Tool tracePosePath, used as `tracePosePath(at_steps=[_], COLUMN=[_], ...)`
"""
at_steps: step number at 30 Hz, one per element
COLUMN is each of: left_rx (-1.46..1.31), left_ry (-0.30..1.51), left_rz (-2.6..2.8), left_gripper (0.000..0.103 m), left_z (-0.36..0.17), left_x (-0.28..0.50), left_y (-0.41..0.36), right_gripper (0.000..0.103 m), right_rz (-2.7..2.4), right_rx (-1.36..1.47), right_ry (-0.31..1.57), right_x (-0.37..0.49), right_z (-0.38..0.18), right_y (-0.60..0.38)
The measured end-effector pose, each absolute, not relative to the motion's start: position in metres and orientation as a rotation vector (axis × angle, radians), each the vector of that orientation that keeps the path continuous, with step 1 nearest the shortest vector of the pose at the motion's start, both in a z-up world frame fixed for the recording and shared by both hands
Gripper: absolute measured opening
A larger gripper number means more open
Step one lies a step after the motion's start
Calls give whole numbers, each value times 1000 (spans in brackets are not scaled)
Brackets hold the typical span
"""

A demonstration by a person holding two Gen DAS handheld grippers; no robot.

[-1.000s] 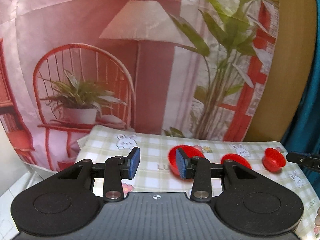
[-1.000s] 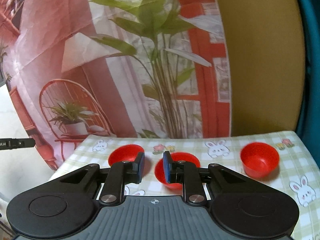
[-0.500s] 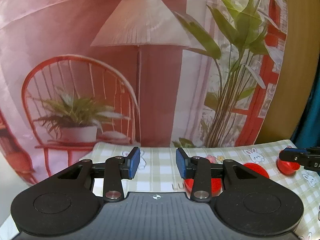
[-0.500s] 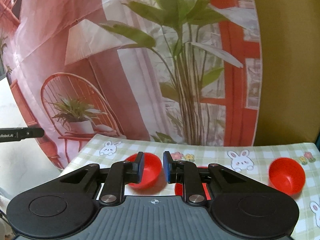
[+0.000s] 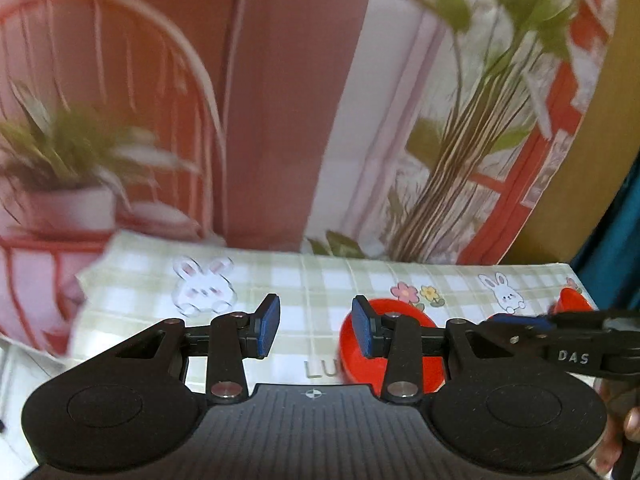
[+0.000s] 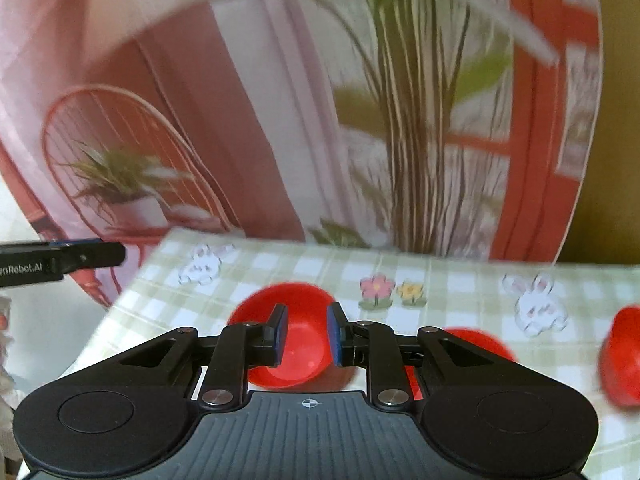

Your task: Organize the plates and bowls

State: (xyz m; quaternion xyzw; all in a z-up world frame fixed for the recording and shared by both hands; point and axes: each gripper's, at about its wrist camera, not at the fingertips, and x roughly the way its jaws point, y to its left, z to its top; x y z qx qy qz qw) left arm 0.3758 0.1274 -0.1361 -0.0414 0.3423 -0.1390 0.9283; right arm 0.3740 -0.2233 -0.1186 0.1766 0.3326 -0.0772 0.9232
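In the left wrist view my left gripper [image 5: 315,330] hangs open over the checked tablecloth [image 5: 280,280], nothing between its blue pads. A red bowl [image 5: 372,372] sits just behind its right finger. My right gripper [image 5: 520,322] reaches in from the right, and past it another red bowl [image 5: 572,304] shows at the table's edge. In the right wrist view my right gripper [image 6: 306,338] has a narrow gap between its pads and grips nothing. A red bowl [image 6: 298,312] lies on the cloth beyond that gap. A red dish [image 6: 480,344] sits right of it, and a third red bowl [image 6: 622,364] at the right edge.
A printed backdrop [image 6: 280,140] of a chair, lamp and plants hangs right behind the table. The tablecloth [image 6: 460,288] has rabbit and flower prints. My left gripper [image 6: 100,258] shows at the left edge, past the table's left corner. A hand [image 5: 624,420] shows at lower right.
Both grippers have moved forward and down toward the table, so the red bowls look larger and nearer. The right gripper now reaches further into the left wrist view. Neither gap has changed.
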Motion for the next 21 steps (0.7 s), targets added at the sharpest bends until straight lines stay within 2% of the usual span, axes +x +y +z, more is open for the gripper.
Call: tracePosePath(at_steps=[7,21], left_rx=[-80,-155], left_ry=[778,945], left_rz=[-294,-326], left_gripper=[42,41], left_z=[-182,-227], left_x=[408,430], left_y=[104,93], right_gripper=[21,20], right_rz=[-188,-234], right_rx=[493,646], right_ry=[792,853], right_x=[408,420], right_z=[-161,-194], right_y=[-237,-260])
